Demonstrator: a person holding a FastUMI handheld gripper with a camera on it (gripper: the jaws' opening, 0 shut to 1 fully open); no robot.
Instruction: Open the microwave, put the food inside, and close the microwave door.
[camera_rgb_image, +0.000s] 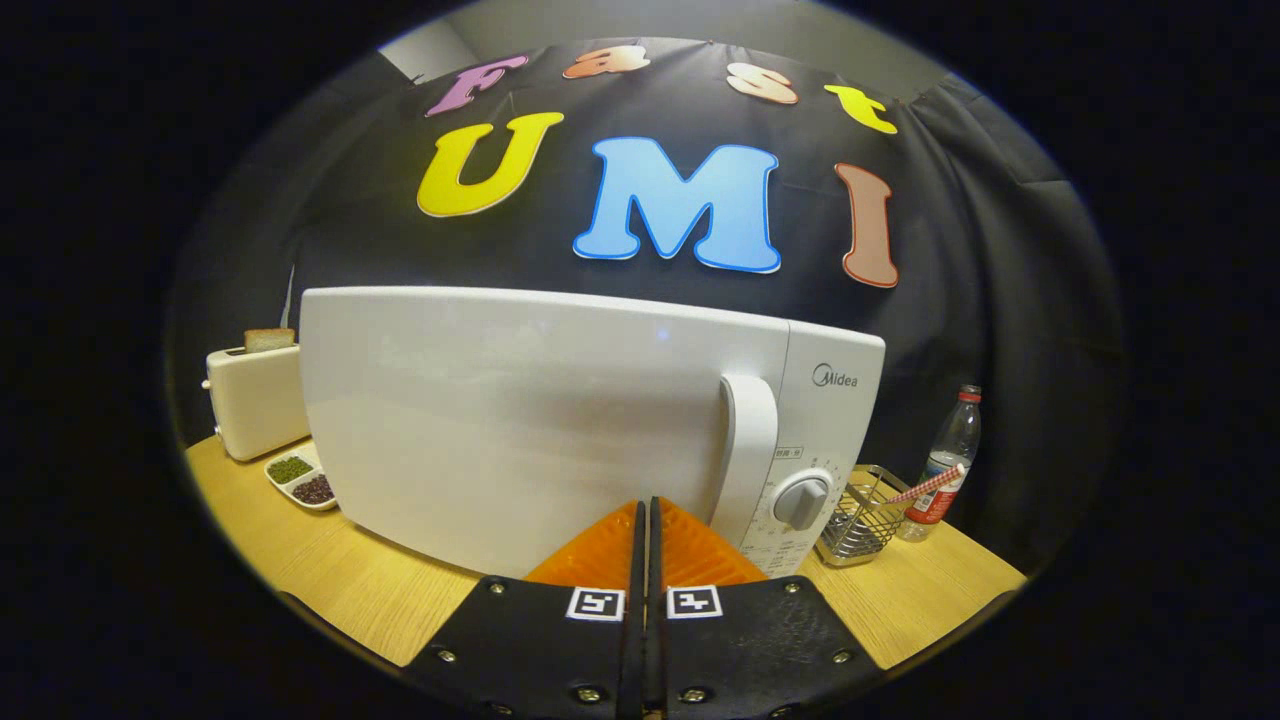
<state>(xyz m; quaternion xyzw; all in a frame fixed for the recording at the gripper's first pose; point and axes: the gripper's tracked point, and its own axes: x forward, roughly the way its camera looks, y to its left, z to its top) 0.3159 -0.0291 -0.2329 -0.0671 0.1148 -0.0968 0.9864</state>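
Microwave (560, 420) door's shut and the claw (646, 520) is pressed together on nothing, so I'd spread it, hook the handle (748, 450) just right, then pull gently.

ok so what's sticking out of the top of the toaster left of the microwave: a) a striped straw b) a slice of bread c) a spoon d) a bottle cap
b: a slice of bread stands up out of the slot of the toaster, which sits on the table beside the microwave; the gripper, fingers shut with nothing between them, points at the microwave door.
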